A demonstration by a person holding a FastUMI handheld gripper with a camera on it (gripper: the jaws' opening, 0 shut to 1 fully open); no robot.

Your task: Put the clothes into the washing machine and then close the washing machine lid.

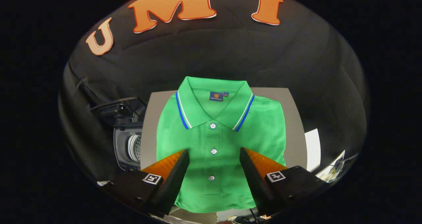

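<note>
A grey tabletop [295, 125] stands before the black cloth wall [211, 52].

Even overhead light, sharp centre, heavy fisheye bend.
The green shirt [217, 145] is brightly and evenly lit with only soft shadow; the grey board [293, 125] beneath it bows outward, and things near the rim darken and smear.

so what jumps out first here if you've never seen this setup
A folded green polo shirt lies flat on a grey board, collar away from the gripper, whose open fingers hang above its button placket. Beside the board stands the washing machine, lid up and drum showing.
</note>
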